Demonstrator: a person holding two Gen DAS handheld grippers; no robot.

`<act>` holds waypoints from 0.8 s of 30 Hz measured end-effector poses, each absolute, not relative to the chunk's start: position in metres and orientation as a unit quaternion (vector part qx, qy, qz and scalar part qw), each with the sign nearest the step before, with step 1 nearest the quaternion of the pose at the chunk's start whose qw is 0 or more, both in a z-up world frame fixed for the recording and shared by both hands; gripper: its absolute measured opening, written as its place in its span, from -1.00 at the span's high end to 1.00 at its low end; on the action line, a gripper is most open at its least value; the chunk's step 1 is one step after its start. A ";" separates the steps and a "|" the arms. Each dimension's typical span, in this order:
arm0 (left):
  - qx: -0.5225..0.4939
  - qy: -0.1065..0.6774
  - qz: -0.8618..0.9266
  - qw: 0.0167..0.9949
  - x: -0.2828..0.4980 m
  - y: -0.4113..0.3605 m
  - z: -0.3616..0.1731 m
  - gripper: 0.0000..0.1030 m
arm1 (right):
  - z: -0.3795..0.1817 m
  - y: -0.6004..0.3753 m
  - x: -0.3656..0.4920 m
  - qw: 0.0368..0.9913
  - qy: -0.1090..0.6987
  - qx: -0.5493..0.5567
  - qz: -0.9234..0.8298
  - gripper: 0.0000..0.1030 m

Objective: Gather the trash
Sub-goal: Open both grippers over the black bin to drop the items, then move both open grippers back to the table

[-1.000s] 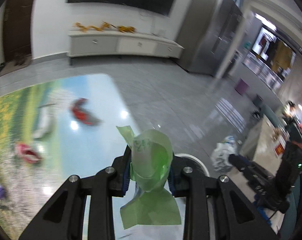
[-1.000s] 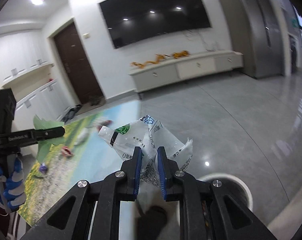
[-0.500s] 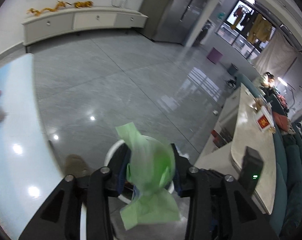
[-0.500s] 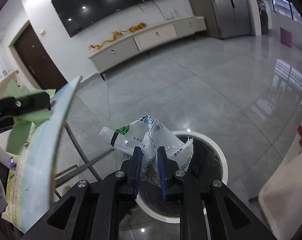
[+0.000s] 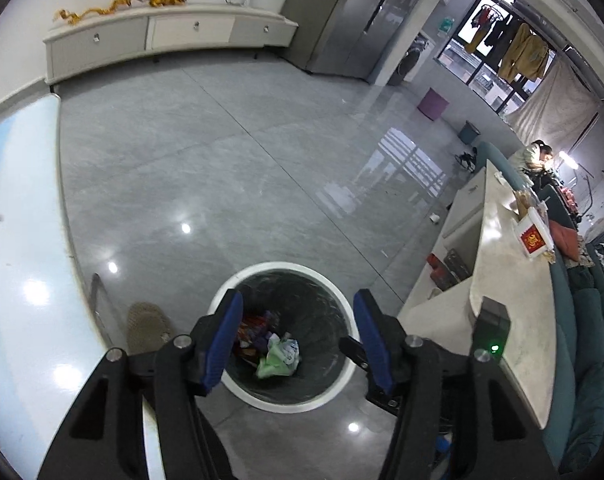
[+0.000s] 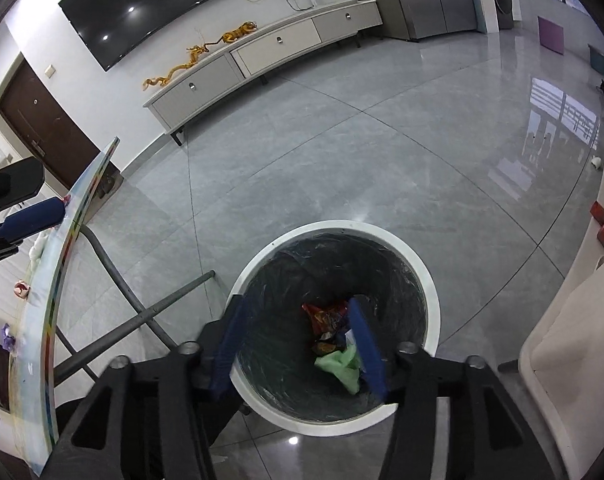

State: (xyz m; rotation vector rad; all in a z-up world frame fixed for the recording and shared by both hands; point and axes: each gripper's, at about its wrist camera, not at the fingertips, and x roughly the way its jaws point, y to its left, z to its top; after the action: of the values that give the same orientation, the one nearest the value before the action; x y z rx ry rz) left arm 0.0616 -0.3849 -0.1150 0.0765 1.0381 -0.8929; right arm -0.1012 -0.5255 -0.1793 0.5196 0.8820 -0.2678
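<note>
Over the bin, both tools hang spread and empty. Left gripper (image 5: 298, 332): jaws wide apart, nothing between the blue pads (image 5: 226, 338). Right gripper (image 6: 298, 346): same, released, blue pads (image 6: 365, 344) splayed over the opening.

Trash bin (image 5: 238, 284) sits on the grey tile floor directly below, white rim, black liner (image 6: 381, 264). Inside at the bottom: green wrapper (image 5: 274, 358) lying against a white printed plastic bag (image 5: 288, 350), with red-orange snack packets (image 6: 325, 316) just beside them. Right wrist view shows the green wrapper (image 6: 341, 366) partly behind the right pad. All of it well below the rim, nothing caught on the edge.

Step in hand looks like the drop, and judging by the contents it's done for this load. To finish well: keep jaws open, lift straight up so the pads don't snag the liner, then swing back toward the table.

Table (image 5: 18, 264) edge is to the left, glossy printed top; metal legs (image 6: 142, 312) cross near the bin. A slipper (image 5: 148, 326) lies on the floor between table and bin. Small scraps remain on the tabletop in the right wrist view: a pink-white one (image 6: 22, 290) and a purple one (image 6: 6, 336), likely next pickups. Watch the table legs on the return.

Farther off: white TV cabinet (image 6: 270, 48), wall TV (image 6: 174, 12), a marble counter (image 5: 505, 280) to the right.
</note>
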 end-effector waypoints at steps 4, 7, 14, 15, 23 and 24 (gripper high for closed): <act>0.025 0.448 -0.403 0.798 0.057 -0.363 -0.099 -0.08 | -0.168 -0.521 -0.100 0.871 0.409 0.237 -0.134 -0.63; 0.022 0.417 -0.388 0.821 0.055 -0.344 -0.082 -0.08 | -0.152 -0.515 -0.103 0.880 0.393 0.226 -0.139 -0.88; 0.020 0.397 -0.368 0.841 0.051 -0.297 -0.056 -0.08 | -0.106 -0.496 -0.111 0.905 0.338 0.224 -0.127 -1.00; 0.018 0.394 -0.364 0.844 0.051 -0.289 -0.053 -0.08 | -0.098 -0.491 -0.113 0.910 0.327 0.221 -0.125 -1.00; -0.001 0.376 -0.307 0.874 0.053 -0.200 -0.039 -0.08 | -0.041 -0.439 -0.106 0.941 0.276 0.184 -0.074 -1.00; -0.004 0.373 -0.300 0.878 0.053 -0.192 -0.038 -0.09 | -0.036 -0.431 -0.102 0.943 0.275 0.179 -0.062 -1.00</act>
State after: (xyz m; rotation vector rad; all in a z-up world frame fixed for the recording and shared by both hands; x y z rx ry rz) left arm 0.0531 -0.1917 -0.0377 -0.0075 0.7786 -0.6263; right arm -0.1023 -0.4307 -0.0364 0.3649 0.5610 -0.1270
